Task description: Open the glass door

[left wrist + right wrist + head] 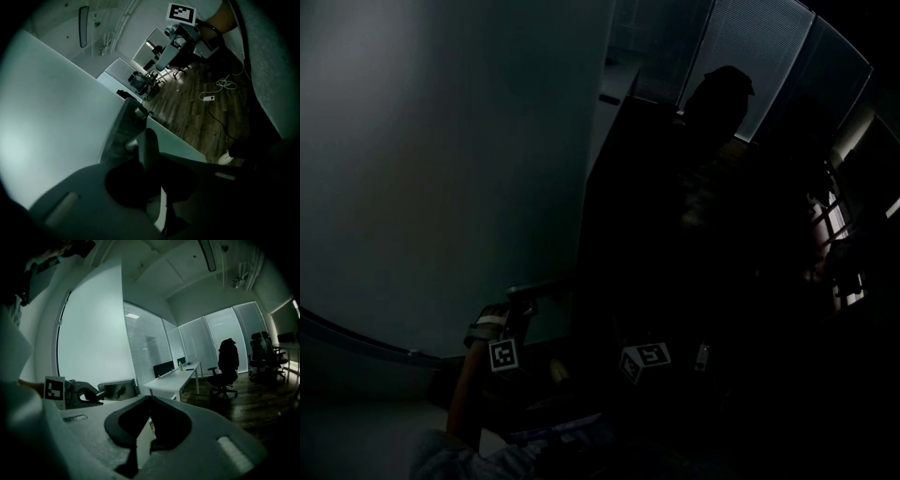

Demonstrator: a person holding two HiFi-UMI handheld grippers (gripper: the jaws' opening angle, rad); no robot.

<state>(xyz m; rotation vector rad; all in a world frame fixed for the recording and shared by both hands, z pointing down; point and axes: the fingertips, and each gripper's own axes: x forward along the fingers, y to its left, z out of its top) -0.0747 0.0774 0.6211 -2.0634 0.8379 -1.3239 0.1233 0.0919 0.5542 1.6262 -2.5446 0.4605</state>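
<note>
Glass door (pixel 441 169) fills the left of the dim room as a pale, milky pane, and its dark upright edge stands just in front of the person. On that edge sits the handle (pixel 149 140), a dark bar on short metal stubs. The left gripper (pixel 149 158) has its jaws nearly closed round that bar and grips it, with its marker cube (pixel 503 354) low beside the pane. The right gripper (pixel 150 401) is just to the right of it. Its jaws are closed tip to tip and hold nothing. Farther into the room a white desk (pixel 176 376) stands along the window blinds (pixel 145 343). To the right of the desk, an office chair (pixel 225 380) has a jacket (pixel 228 355) over its back. A power strip (pixel 208 97) lies with its cable on the wooden floor (pixel 187 112).
</note>
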